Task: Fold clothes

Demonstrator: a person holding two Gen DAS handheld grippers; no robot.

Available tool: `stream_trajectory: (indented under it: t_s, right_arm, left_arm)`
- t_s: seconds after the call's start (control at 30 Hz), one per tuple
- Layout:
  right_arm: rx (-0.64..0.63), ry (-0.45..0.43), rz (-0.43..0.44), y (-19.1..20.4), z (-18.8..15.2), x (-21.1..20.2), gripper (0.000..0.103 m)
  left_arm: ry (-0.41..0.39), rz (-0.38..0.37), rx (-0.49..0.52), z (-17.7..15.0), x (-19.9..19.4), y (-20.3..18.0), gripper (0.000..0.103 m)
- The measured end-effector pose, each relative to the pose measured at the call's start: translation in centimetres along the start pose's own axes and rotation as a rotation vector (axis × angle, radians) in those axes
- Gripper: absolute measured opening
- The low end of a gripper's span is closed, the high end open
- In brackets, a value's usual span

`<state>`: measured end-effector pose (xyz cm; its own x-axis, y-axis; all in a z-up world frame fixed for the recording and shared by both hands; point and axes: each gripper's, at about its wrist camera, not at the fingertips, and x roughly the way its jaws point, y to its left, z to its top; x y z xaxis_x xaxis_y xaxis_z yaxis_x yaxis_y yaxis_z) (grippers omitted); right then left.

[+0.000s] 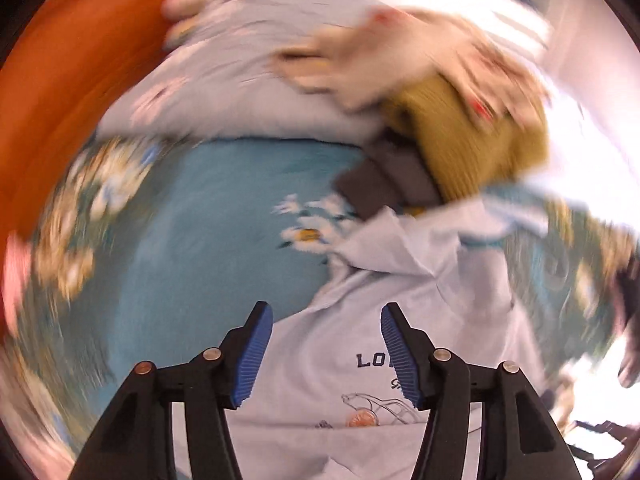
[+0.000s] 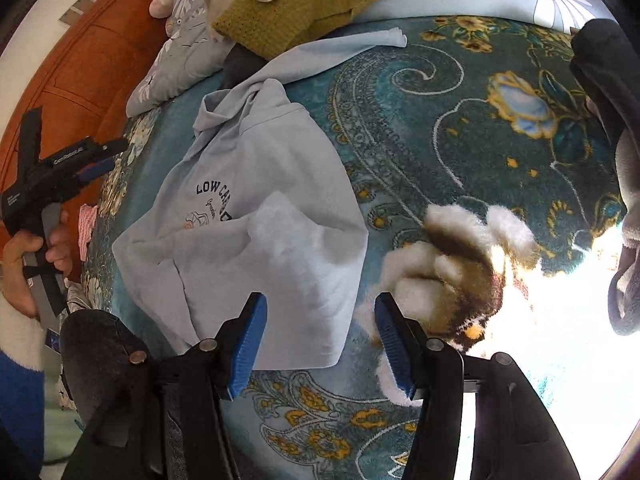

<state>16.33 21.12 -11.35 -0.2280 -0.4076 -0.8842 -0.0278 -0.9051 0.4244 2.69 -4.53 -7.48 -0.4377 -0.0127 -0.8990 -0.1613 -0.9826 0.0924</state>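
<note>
A light blue T-shirt [image 2: 260, 184] with dark lettering and a small print lies partly folded on the teal patterned bedspread [image 2: 460, 120]. In the blurred left wrist view the T-shirt [image 1: 400, 280] fills the lower middle. My left gripper [image 1: 326, 312] hovers over its chest print, open, with nothing pressed between the blue pads. The right wrist view shows the left gripper [image 2: 116, 156] in a hand beside the shirt's left edge. My right gripper [image 2: 320, 308] is open above the shirt's lower right corner and grips nothing.
An olive knitted garment [image 2: 312, 0] and a dark grey one [image 1: 384, 176] lie beyond the shirt's collar, by a flower-print pillow [image 2: 180, 56]. An orange wooden headboard [image 2: 92, 60] bounds the left. A fluffy white-and-brown item [image 2: 452, 256] lies right of the shirt, and dark clothing [image 2: 604, 80] lies far right.
</note>
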Motion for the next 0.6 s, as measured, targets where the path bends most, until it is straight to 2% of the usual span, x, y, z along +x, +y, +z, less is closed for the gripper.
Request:
stream_trajectory:
  t_s: [0.13, 0.3, 0.43, 0.5, 0.57, 0.6]
  right_arm:
    - [0.034, 0.02, -0.025, -1.0, -0.9, -0.1, 0.058]
    - [0.113, 0.038, -0.054, -2.9, -2.3, -0.6, 0.058]
    - [0.163, 0.044, -0.062, -3.5, -2.9, -1.0, 0.058]
    - [0.17, 0.033, -0.059, -3.3, -2.9, -1.4, 0.058]
    - [0.164, 0.028, -0.057, -2.9, -2.8, -1.5, 0.058]
    - [0.161, 0.029, -0.056, -2.7, -2.7, -1.5, 0.058]
  left_arm:
    - [-0.005, 0.108, 0.364, 1.1, 3.3, -6.2, 0.061]
    - [-0.041, 0.227, 0.678, 1.1, 6.3, -10.4, 0.06]
    - [-0.018, 0.28, 0.893, 0.0, 8.4, -11.8, 0.06]
    - [-0.002, 0.279, 0.913, 0.0, 9.1, -11.7, 0.048]
    - [0.025, 0.23, 0.825, 1.0, 9.2, -10.8, 0.007]
    - [0.033, 0.202, 0.769, 1.5, 9.2, -10.3, 0.006]
